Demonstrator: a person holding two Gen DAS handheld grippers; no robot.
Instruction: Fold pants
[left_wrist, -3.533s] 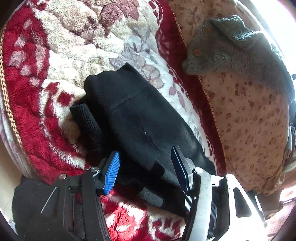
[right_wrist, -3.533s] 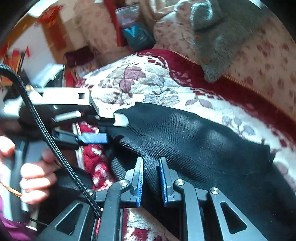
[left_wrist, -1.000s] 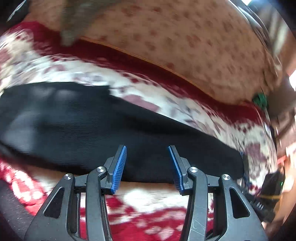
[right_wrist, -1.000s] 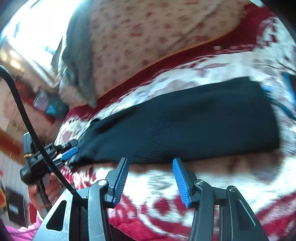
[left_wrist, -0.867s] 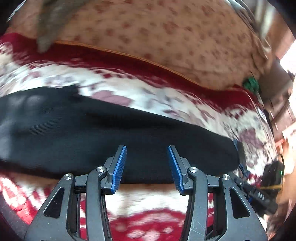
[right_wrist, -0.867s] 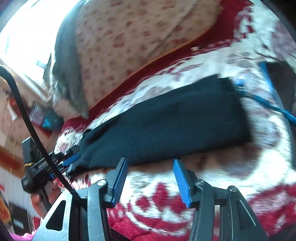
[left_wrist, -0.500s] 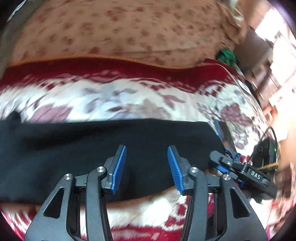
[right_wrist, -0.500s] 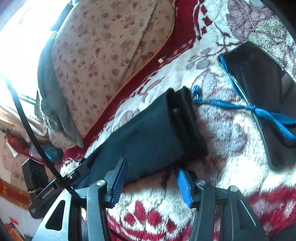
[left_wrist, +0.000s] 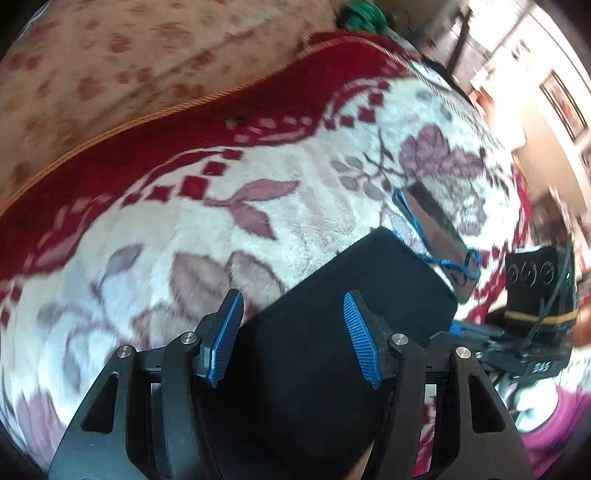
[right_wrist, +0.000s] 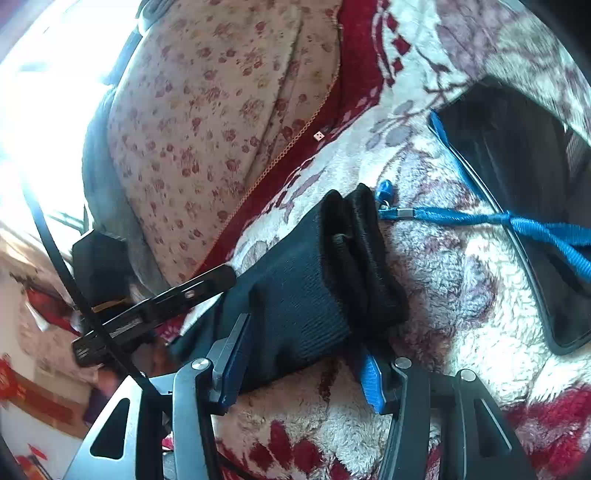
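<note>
The black pants (left_wrist: 332, 332) lie flat on a red and cream floral blanket (left_wrist: 184, 229). In the left wrist view my left gripper (left_wrist: 293, 338) is open, its blue pads straddling the leg-end part of the pants. In the right wrist view the cuff end of the pants (right_wrist: 332, 280) lies between the open fingers of my right gripper (right_wrist: 299, 369), which sits low at the blanket. The left gripper shows there too (right_wrist: 155, 314), over the pants further left. The right gripper also shows at the right of the left wrist view (left_wrist: 498, 350).
A dark phone (right_wrist: 524, 192) with a blue lanyard (right_wrist: 480, 218) lies on the blanket just right of the cuffs; it also shows in the left wrist view (left_wrist: 436, 236). A floral cushion (right_wrist: 207, 122) rises behind the blanket. A small USB plug (right_wrist: 320, 133) lies on the red border.
Both grippers have swept along the pants toward the leg cuffs and closed in on them. The right gripper let go of the cloth it pinched 3.5 s ago; both stay open.
</note>
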